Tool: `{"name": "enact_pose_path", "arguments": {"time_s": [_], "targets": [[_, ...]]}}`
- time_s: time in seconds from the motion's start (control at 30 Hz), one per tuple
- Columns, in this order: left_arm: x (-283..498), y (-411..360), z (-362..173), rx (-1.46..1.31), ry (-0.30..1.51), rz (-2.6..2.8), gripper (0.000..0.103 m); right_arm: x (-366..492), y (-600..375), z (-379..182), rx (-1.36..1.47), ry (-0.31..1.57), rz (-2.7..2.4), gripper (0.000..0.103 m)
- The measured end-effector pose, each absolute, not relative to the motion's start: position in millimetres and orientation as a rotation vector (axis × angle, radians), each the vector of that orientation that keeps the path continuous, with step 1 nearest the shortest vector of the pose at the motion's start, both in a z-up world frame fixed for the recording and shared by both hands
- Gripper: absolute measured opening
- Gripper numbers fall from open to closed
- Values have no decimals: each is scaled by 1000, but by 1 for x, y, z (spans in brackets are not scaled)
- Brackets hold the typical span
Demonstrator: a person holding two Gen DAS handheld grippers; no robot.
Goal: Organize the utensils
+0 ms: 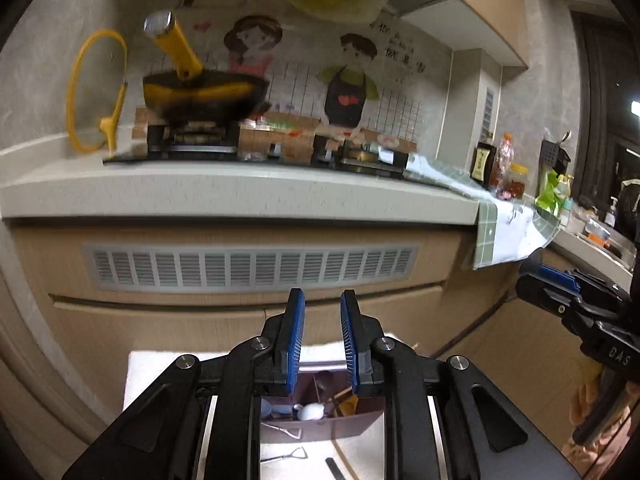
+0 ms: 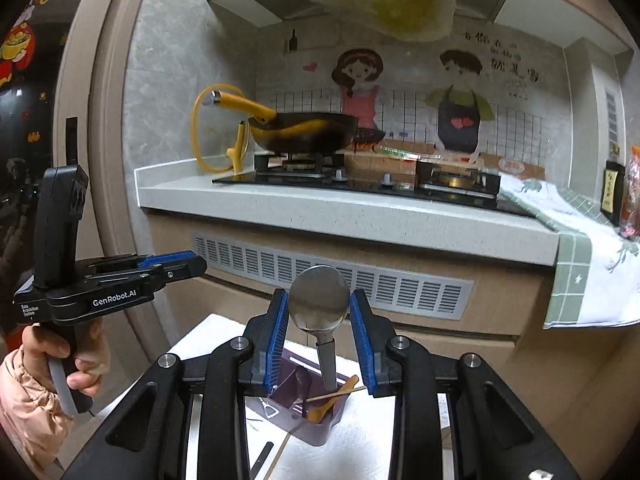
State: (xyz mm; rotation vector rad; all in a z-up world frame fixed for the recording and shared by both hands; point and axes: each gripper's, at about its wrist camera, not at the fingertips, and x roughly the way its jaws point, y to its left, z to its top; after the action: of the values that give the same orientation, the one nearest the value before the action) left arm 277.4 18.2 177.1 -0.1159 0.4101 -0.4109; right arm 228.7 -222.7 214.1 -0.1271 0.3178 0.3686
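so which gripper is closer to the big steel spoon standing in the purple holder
Right. The right gripper has its fingers either side of the steel spoon bowl; the left gripper hovers off to its left, apart.

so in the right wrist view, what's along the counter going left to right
yellow-rimmed lid → wok → right burner → cloth → dark bottle
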Motion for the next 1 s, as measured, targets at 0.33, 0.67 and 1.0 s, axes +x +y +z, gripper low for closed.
{"name": "enact_pose_path", "arguments": {"time_s": [0.33, 0.67, 1.0], "targets": [[315, 63, 12, -215, 900, -309, 25, 250, -237, 135, -73, 514, 402, 29], [330, 95, -69, -529, 1140, -157, 47, 246, -242, 92, -99, 593, 353, 29], [371, 73, -70, -411, 1111, -29, 57, 249, -255, 77, -61, 616, 343, 29]]}}
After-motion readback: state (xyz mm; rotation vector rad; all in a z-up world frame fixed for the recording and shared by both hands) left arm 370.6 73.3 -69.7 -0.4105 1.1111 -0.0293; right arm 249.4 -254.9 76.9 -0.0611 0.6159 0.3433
